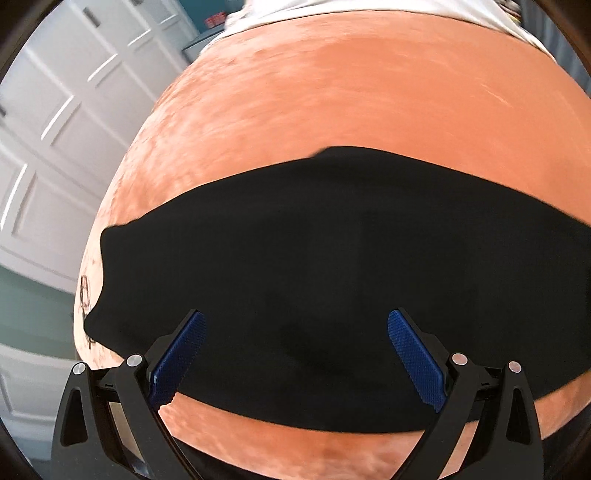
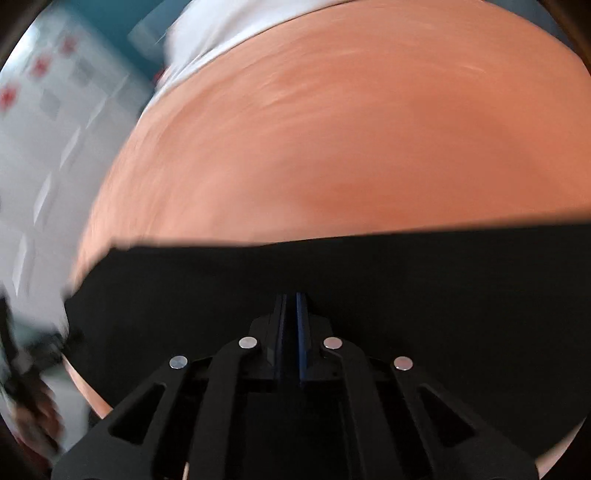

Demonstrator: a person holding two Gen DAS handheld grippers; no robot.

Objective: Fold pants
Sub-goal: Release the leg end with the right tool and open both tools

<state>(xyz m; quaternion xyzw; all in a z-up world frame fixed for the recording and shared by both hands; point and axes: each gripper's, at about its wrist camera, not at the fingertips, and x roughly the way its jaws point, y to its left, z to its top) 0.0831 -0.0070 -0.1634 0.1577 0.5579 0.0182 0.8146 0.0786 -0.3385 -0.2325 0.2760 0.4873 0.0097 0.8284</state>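
Black pants (image 1: 295,258) lie flat on orange blanket (image 1: 332,92). Left gripper (image 1: 295,325) fingers spread wide, holding nothing. Right gripper (image 2: 291,299) fingers closed together; anything pinched: cannot tell.

Orange plush bed cover (image 1: 332,92) ahead, white sheet (image 1: 369,11) at its far edge; white panelled doors (image 1: 55,110) off left, teal wall (image 1: 214,26) beyond.

Pants (image 1: 295,240): black cloth, matt, smooth, no visible weave. Bedcover (image 1: 351,92) beneath the pants: orange plush cloth, brushed nap, mottled sheen. Left claw (image 1: 295,354): matt black plastic arms, blue ribbed pads (image 1: 413,365), bright metal pins. Panelled doors (image 1: 55,129) beside the bedcover: white, semi-gloss painted finish.
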